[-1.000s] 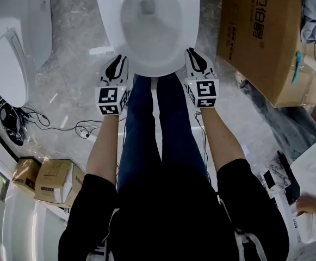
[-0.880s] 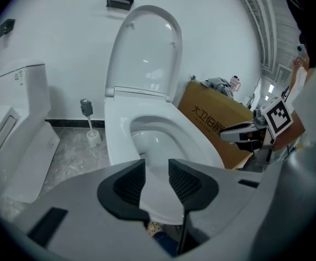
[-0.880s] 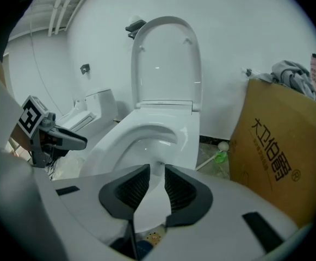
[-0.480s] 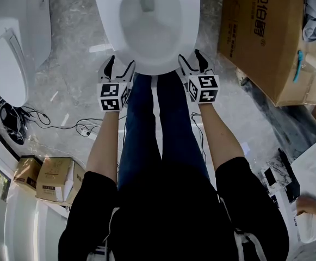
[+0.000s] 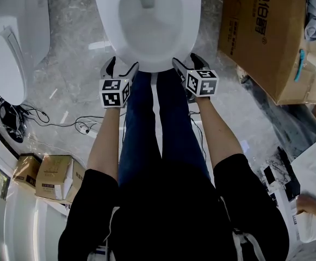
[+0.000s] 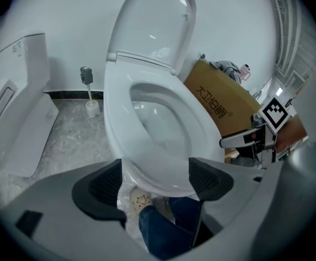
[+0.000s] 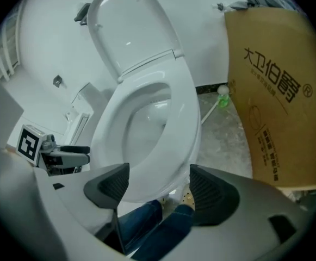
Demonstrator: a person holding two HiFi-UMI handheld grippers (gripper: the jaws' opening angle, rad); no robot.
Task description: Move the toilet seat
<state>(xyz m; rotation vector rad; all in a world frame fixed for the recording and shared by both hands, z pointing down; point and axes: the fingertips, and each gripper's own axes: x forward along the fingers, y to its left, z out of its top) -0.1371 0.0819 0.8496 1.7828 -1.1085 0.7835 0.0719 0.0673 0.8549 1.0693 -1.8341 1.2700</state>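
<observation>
Toilet seat [image 5: 187,20] was found lowered flat on the bowl, with the lid [image 6: 152,26] raised upright behind it against the white wall. In the head view, the left gripper [image 5: 121,67] and the right gripper [image 5: 187,63] were held at the front rim of the seat, one at each side of the person's legs [image 5: 158,135] in blue jeans. The jaws of both grippers had just been opening and were spread wide. In the left gripper view, the front edge of the seat [image 6: 201,129] was seen between the two dark pads of the left gripper [image 6: 155,181], but it was not clamped by them. The same was shown in the right gripper view, where the seat [image 7: 185,118] lay between the released pads of the right gripper [image 7: 160,188] without being pressed. A large cardboard box [image 5: 261,37] was placed on the marble floor [image 5: 76,80] at the right of the toilet, and a second toilet [image 5: 11,42] was standing well apart at the left. Black cables [image 5: 16,121] were lying on the floor near it.
</observation>
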